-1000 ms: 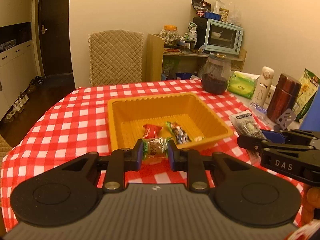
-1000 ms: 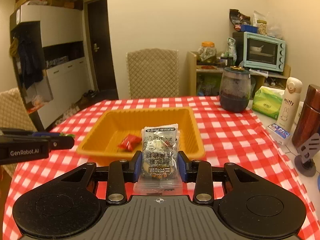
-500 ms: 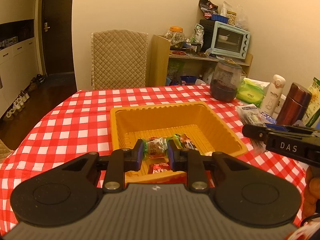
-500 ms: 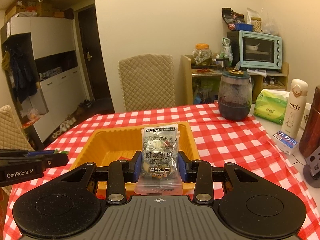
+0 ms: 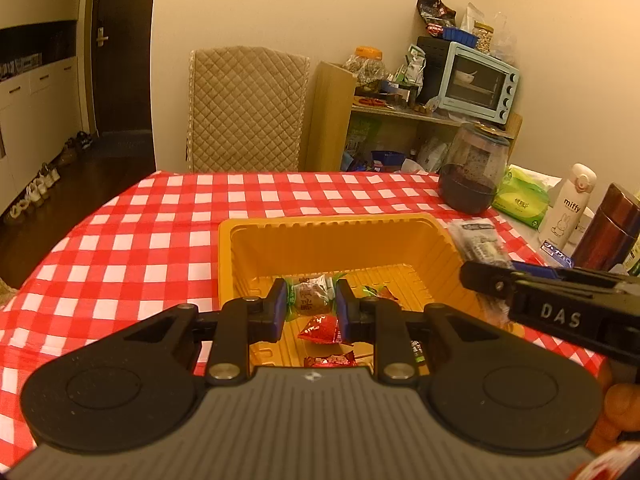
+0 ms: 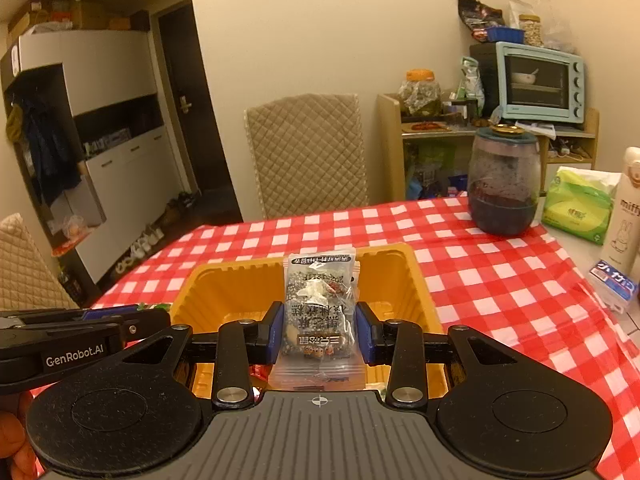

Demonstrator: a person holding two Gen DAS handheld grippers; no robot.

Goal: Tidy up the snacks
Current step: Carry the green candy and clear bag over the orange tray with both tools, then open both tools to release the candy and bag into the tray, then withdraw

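An orange tray (image 5: 332, 229) sits on the red-checked table; it also shows in the right wrist view (image 6: 236, 280). My left gripper (image 5: 311, 304) is shut on a small green-ended wrapped candy (image 5: 310, 298) and holds it over the tray's near half. Red-wrapped candies (image 5: 322, 330) lie on the tray floor below it. My right gripper (image 6: 319, 332) is shut on a clear nut-mix packet (image 6: 319, 308), held upright above the tray's near edge. The right gripper's arm (image 5: 560, 308) crosses the left wrist view at right, and the packet (image 5: 480, 244) shows there too.
At the table's right stand a dark glass jar (image 6: 503, 184), a green tissue pack (image 6: 576, 204), a white Miffy bottle (image 5: 568, 208) and a brown flask (image 5: 608, 232). A quilted chair (image 5: 246, 108) stands behind the table. A shelf with a blue toaster oven (image 6: 538, 82) is beyond.
Both grippers have moved forward over the tray, each still holding its snack. The tray now lies closer and lower in both views.
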